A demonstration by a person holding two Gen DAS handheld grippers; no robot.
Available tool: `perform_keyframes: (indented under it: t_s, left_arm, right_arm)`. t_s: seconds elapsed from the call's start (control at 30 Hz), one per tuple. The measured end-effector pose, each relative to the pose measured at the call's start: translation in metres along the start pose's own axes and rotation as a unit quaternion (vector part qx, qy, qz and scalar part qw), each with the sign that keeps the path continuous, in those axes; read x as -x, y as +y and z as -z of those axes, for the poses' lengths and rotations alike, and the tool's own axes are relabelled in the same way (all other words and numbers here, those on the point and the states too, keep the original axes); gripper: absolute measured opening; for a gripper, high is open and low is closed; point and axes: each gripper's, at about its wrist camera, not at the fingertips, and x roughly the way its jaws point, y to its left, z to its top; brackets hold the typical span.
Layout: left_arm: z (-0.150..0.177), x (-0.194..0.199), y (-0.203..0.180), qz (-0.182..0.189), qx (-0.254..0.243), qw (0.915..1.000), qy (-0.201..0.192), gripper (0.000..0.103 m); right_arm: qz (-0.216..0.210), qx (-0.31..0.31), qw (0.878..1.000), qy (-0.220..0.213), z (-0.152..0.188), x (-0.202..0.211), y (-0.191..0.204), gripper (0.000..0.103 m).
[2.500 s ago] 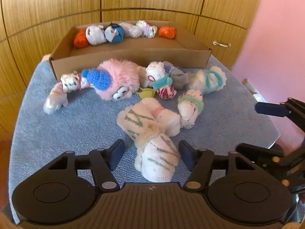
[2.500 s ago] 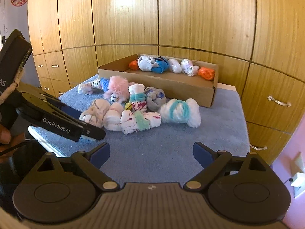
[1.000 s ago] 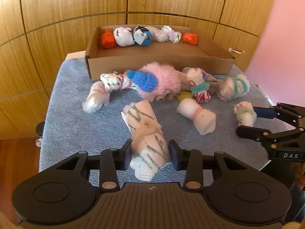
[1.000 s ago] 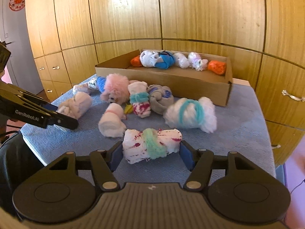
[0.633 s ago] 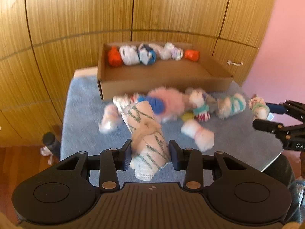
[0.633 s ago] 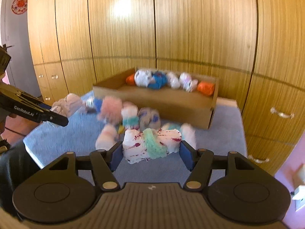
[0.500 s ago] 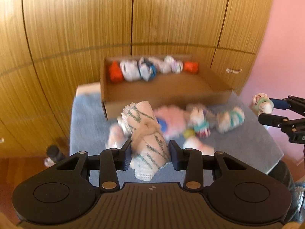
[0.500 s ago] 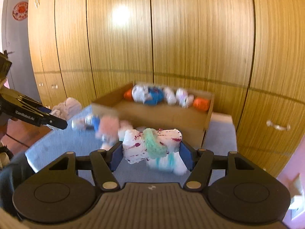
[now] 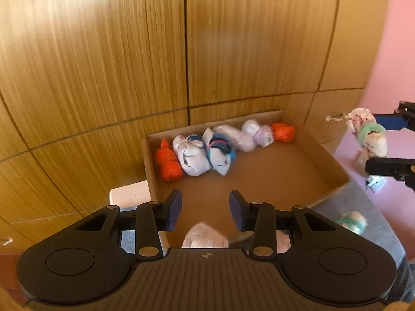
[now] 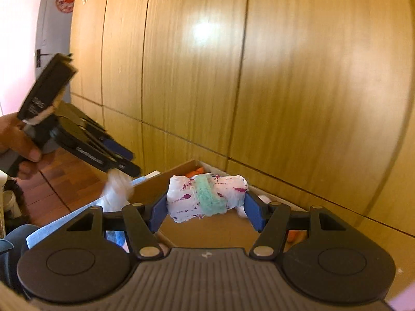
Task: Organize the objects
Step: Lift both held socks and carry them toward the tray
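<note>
My left gripper point(image 9: 205, 208) is open above the near left part of the cardboard box point(image 9: 334, 165). The white green-striped sock roll point(image 9: 205, 237) is out of the jaws and shows blurred below them; in the right wrist view it point(image 10: 116, 190) hangs just under the left gripper point(image 10: 124, 163). My right gripper point(image 10: 206, 208) is shut on a white sock roll with purple specks and a green band point(image 10: 206, 198), held above the box point(image 10: 215, 229). That roll also shows at the right of the left wrist view point(image 9: 369, 136).
Several rolled socks lie along the box's far wall, from an orange one point(image 9: 167, 162) to another orange one point(image 9: 284, 132). A white and teal roll point(image 9: 351, 220) lies on the grey-blue cloth point(image 9: 363, 204). Wooden cabinet doors point(image 9: 181, 51) stand behind.
Both grippers rose and moved forward over the box. My left gripper opened and the striped sock roll dropped out of it. My right gripper still holds its roll.
</note>
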Motion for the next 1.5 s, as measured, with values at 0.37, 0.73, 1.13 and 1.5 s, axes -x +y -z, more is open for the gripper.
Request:
perform_keyframes:
  t_s: [0.37,0.73,1.13,1.5]
  left_arm:
    - [0.057,-0.007,-0.004,0.026,0.043,0.9987,0.004,0.049]
    - [0.100,0.002,-0.015,0.084,0.030,0.9960,0.004,0.061]
    - [0.141,0.011,-0.023,0.122,0.068,0.9892,0.043,0.064]
    - [0.140,0.005,-0.028,0.082,0.087,0.9917,0.047,0.070]
  right_arm:
    - [-0.019,-0.030,0.999,0.039,0.030,-0.056,0.003,0.059]
    - [-0.026,-0.055,0.998,0.027,0.047,-0.014,0.017,0.059]
    - [-0.029,-0.087,0.996,0.014,0.074,0.022,0.042,0.059]
    - [-0.015,-0.105,0.994,0.017,0.094,0.043,0.044,0.059]
